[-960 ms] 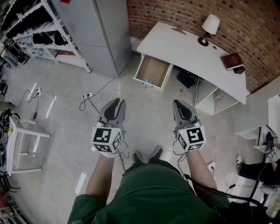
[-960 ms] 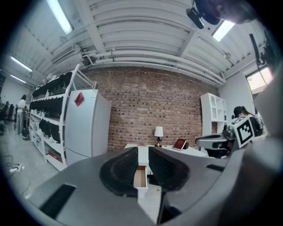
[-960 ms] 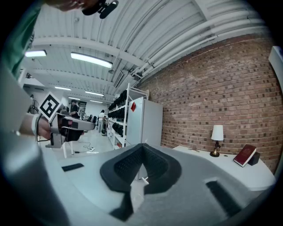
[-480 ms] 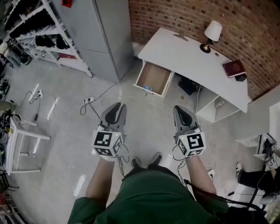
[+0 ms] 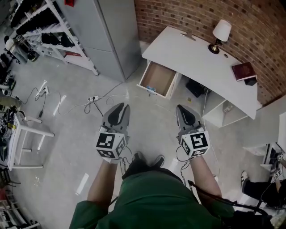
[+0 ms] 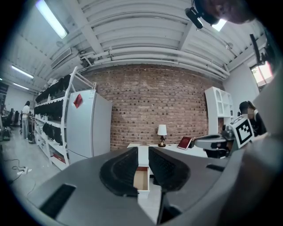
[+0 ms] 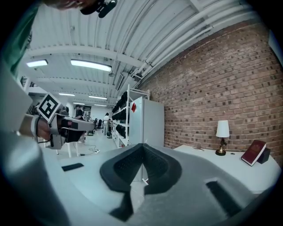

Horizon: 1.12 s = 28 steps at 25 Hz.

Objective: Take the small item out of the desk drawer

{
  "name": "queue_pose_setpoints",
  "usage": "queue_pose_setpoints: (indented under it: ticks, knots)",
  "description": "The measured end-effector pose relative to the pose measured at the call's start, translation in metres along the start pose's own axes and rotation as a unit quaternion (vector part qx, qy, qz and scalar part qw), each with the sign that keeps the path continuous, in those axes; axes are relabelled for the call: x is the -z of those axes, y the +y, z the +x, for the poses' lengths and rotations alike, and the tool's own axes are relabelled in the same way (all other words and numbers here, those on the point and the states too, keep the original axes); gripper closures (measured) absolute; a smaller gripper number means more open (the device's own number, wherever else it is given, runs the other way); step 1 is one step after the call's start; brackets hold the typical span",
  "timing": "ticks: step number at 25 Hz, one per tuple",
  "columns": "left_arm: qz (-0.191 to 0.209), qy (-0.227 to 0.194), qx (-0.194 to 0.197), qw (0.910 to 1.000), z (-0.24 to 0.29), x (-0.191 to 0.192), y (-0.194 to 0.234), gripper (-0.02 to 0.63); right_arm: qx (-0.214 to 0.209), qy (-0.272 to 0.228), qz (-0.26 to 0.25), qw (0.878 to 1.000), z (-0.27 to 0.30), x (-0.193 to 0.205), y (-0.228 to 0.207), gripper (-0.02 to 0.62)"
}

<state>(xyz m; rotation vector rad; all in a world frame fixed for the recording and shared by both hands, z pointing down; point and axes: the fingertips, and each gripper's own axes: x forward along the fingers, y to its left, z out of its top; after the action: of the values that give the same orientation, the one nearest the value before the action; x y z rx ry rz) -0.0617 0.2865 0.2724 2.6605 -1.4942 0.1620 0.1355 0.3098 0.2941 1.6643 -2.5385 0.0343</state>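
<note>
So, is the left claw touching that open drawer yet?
Apart. The head view shows the left claw well short of the drawer, with a stretch of floor between them.

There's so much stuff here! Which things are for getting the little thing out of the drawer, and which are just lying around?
For the job:
open drawer
small blue item inside it
white desk
left claw, open
right claw, shut

Just lying about:
lamp
red book
grey cabinet
shelves
floor cables

Lab-like workshop hall, brick wall (image 5: pixel 196 13), metal storage racks (image 5: pixel 47 33), loose cables (image 5: pixel 91 103) on concrete floor (image 5: pixel 67 138), white desk (image 5: pixel 187 49)
</note>
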Motion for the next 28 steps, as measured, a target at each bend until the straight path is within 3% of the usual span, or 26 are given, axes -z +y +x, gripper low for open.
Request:
queue_pose_setpoints:
  ticks: [7,16,28]
  knots:
    - [0.0,0.003,-0.007,1.0,0.019,-0.002,-0.003,0.54,-0.006,0.006,0.01,1.0,0.007,0.009,-0.017,0.591]
    - [-0.005,0.0,0.013,0.9999,0.065,-0.002,0.003,0.54,0.009,0.018,0.006,1.0,0.03,0.015,-0.043,0.591]
    - [-0.018,0.003,0.042,0.999,0.152,-0.002,0.066,0.54,0.04,0.041,0.002,0.998,0.111,0.018,-0.072,0.591]
